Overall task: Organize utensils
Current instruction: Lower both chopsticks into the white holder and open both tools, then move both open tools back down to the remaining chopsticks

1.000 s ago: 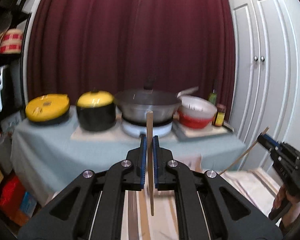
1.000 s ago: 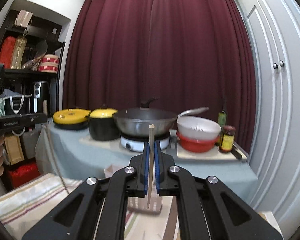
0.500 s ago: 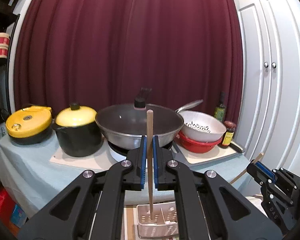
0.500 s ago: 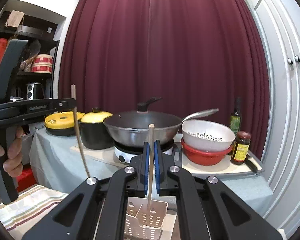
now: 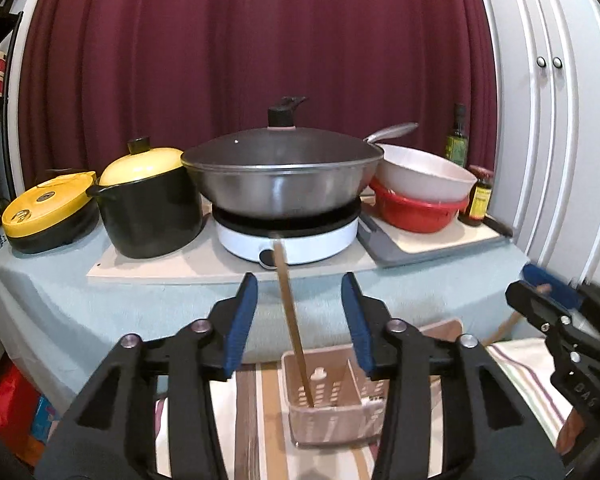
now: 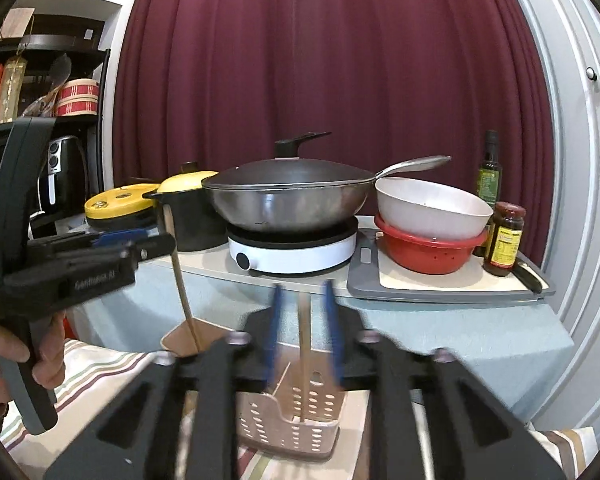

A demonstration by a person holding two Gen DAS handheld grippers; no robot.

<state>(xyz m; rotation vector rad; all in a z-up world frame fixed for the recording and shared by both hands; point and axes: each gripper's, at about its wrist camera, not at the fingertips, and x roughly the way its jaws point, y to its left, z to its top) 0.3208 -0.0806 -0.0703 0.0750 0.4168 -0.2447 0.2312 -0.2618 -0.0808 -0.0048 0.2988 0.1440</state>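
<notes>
A pink perforated utensil caddy stands on a striped cloth just below both grippers. My left gripper is opening above it. A wooden chopstick stands loose between its blue pads, touching neither, with its lower end inside the caddy. My right gripper, blurred, is opening too. A second chopstick stands free between its pads with its tip down in the caddy. Each gripper shows in the other's view, the right gripper at the right edge and the left gripper at the left.
Behind the caddy a cloth-covered table carries a yellow-lidded black pot, a wok on a white cooker, stacked white and red bowls, bottles and a grey tray. A dark shelf is at the left, white cupboard doors at the right.
Both grippers sank towards the caddy and went from shut on a chopstick to open. Both chopsticks slid down; their lower ends now sit in the caddy.
</notes>
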